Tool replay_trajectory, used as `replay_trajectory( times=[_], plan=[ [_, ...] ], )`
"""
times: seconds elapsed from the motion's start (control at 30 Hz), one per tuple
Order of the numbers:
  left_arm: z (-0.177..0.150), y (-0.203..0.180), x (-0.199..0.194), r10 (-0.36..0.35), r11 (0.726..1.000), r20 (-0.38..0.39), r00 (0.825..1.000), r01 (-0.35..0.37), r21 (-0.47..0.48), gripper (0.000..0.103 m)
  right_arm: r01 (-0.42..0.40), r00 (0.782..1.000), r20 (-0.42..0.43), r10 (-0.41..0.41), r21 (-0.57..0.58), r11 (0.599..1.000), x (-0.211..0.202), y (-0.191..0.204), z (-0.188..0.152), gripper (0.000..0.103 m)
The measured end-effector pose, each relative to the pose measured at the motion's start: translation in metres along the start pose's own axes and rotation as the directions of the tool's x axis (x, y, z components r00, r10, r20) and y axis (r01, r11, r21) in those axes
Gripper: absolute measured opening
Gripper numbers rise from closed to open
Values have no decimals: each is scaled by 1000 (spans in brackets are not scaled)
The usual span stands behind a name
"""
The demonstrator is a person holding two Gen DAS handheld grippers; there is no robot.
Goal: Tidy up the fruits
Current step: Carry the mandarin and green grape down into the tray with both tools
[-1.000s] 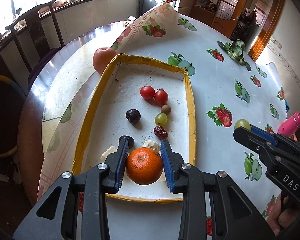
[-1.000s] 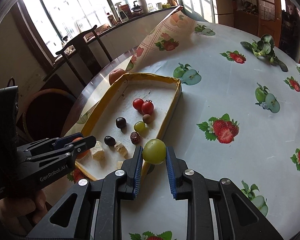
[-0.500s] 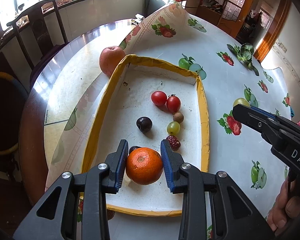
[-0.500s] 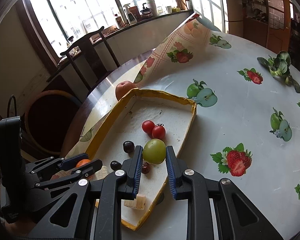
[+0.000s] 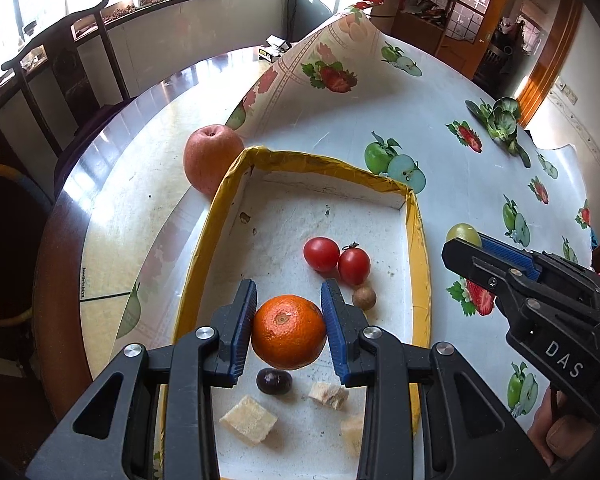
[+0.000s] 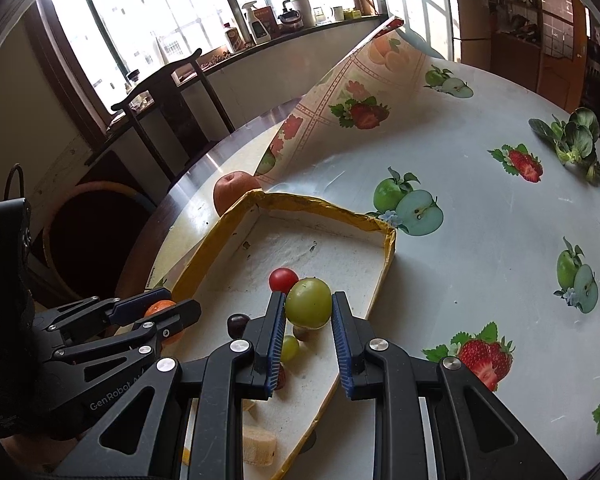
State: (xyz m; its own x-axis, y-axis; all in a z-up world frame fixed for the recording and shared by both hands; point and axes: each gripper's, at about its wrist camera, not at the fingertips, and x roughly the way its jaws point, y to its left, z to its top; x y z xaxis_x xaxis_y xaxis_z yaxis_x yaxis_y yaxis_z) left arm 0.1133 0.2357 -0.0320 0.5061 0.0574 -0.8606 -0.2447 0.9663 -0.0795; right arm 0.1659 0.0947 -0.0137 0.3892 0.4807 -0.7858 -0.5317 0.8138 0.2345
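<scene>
Over tray (image 5: 216, 216) | left claw (image 5: 288, 330) pinching orange (image 5: 289, 332) | right claw (image 6: 309, 328) pinching green fruit (image 6: 309, 302), hiding fruits beneath

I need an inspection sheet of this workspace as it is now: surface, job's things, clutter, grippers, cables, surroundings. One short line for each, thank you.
Surface: round table, its fruit-print tablecloth folded back at one side.
Job's things: yellow-rimmed tray holding two cherry tomatoes and a dark grape; apple outside the tray.
Clutter: pale food cubes in the tray; leafy greens on the cloth.
Grippers: left gripper shut on orange; right gripper shut on green grape.
Cables: thin one behind the left gripper.
Surroundings: chair, windowsill with bottles.
</scene>
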Motion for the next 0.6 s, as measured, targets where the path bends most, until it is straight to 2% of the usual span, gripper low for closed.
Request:
replay_trajectory(
  times=[0.6],
  plan=[
    [45, -2, 67, 34, 999, -63, 997, -34, 8, 31, 29, 998, -56, -26, 46, 999, 70, -25, 28, 23]
  ],
)
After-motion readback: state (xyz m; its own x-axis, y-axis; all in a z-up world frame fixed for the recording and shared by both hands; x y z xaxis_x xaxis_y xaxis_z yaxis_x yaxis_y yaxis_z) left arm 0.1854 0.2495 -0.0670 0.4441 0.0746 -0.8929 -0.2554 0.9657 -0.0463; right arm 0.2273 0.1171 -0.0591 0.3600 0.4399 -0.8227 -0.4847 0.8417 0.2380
